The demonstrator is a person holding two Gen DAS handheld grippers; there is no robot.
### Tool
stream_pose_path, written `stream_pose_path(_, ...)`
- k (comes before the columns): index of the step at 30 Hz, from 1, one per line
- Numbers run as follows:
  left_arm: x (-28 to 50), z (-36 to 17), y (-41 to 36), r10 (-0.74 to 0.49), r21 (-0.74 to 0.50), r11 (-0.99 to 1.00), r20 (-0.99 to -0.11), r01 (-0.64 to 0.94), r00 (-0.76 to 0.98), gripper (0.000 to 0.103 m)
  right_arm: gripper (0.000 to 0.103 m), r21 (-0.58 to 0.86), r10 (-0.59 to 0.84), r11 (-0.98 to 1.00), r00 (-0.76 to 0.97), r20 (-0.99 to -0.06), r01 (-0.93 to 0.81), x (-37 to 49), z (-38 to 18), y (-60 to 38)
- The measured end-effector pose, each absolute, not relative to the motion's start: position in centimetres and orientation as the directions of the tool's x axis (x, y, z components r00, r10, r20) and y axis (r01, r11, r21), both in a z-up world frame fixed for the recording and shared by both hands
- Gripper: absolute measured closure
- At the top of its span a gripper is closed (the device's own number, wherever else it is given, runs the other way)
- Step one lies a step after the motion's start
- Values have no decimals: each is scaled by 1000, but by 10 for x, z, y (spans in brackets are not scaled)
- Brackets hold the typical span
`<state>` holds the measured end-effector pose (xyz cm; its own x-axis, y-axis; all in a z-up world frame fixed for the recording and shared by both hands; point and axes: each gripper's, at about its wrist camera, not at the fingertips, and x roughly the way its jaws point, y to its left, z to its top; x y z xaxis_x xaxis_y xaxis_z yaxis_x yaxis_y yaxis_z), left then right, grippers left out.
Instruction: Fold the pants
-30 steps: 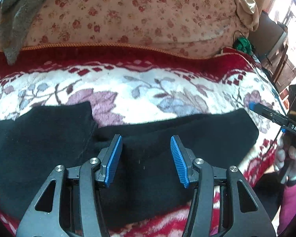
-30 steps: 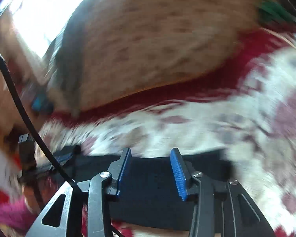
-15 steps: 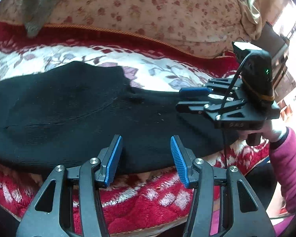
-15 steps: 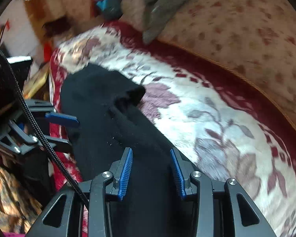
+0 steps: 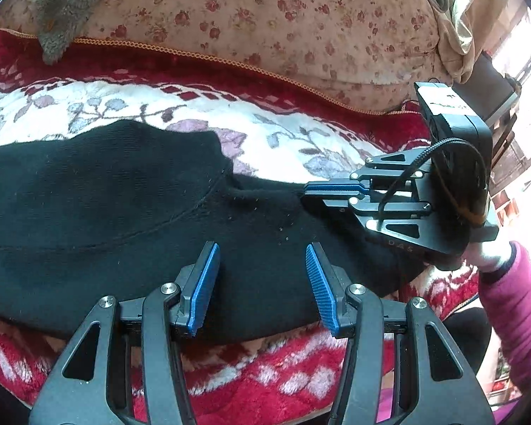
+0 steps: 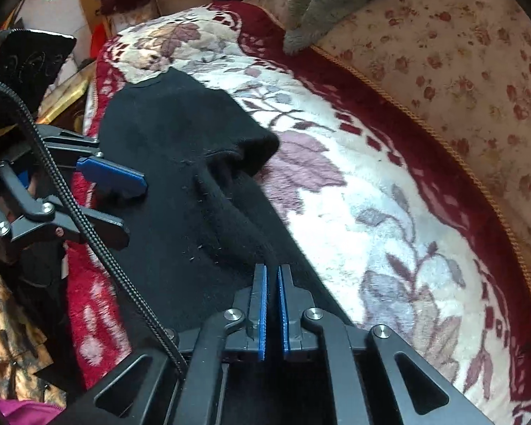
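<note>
Lying flat across the flowered blanket (image 5: pixel 131 106), the black pants (image 5: pixel 99 212) await a fold. The right tool (image 6: pixel 272 272) is pinched narrow, apparently on a fabric ridge for lifting; the left tool (image 5: pixel 262 272) hovers wide above the near edge, empty.

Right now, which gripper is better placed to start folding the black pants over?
Right. The right gripper has its pads together at the pants' leg end, seemingly pinching fabric. The left gripper hangs open above the middle, gripping nothing.
</note>
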<state>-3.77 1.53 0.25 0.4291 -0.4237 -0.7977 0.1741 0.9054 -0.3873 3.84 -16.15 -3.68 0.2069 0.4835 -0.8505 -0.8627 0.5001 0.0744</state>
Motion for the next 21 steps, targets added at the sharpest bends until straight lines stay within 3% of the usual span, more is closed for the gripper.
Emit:
stream_pose_path(9, -34, 7, 14, -420, -388, 907, -793, 165, 441, 54, 99, 38, 439, 608, 296, -848, -793, 54, -38, -169)
stream_pose_path(14, -35, 8, 7, -420, -378, 907, -795, 185, 437, 54, 98, 169, 517, 665, 285, -807, -728, 51, -36, -188)
stream_pose_path(20, -34, 15, -29, -469, -386, 882, -779, 271, 417, 53, 89, 401, 570, 798, 349, -743, -449, 12, -16, -274)
stream_pose_path(21, -34, 15, -42, -480, -380, 873, -778, 306, 405, 53, 82, 461, 577, 812, 379, -723, -358, -6, -17, -301)
